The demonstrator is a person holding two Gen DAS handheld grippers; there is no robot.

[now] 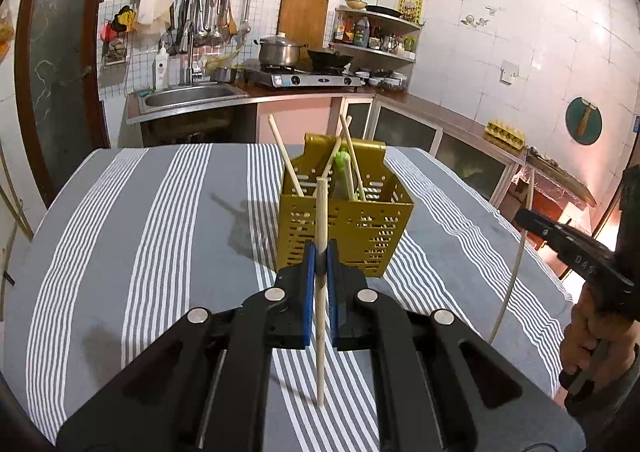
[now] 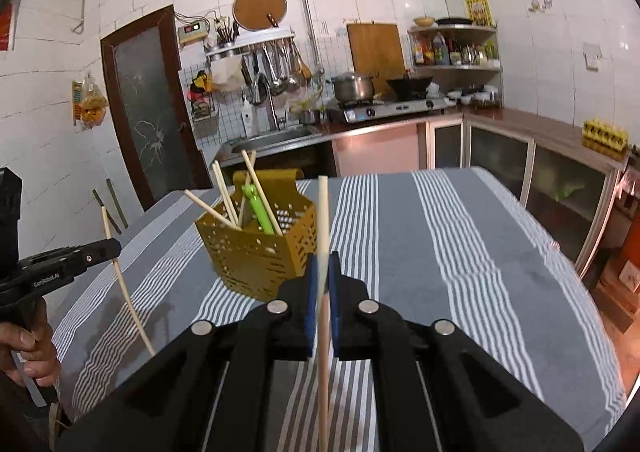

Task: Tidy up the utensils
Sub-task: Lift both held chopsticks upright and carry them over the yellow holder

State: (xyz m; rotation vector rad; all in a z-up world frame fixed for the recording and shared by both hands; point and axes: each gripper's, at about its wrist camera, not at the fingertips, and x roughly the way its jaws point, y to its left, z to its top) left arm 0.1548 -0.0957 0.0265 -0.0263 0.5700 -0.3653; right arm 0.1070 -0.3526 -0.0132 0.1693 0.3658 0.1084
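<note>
A gold perforated utensil holder (image 1: 348, 228) stands on the striped tablecloth, with several wooden chopsticks and a green-handled utensil (image 1: 343, 168) in it. My left gripper (image 1: 319, 252) is shut on an upright wooden chopstick (image 1: 321, 312), just in front of the holder. In the right wrist view, my right gripper (image 2: 322, 264) is shut on another upright chopstick (image 2: 323, 220), with the holder (image 2: 256, 252) ahead and to its left. Each gripper shows at the edge of the other's view: the right gripper (image 1: 524, 218) with its chopstick (image 1: 516, 264), the left gripper (image 2: 114, 246) with its own chopstick (image 2: 124, 284).
The grey and white striped tablecloth (image 1: 140, 232) covers the table. Behind it run a kitchen counter with a sink (image 1: 192, 96), a gas stove (image 1: 300, 78) with a pot, and low cabinets (image 2: 520, 156) on the right. A person's hand (image 2: 28, 344) holds the left gripper's handle.
</note>
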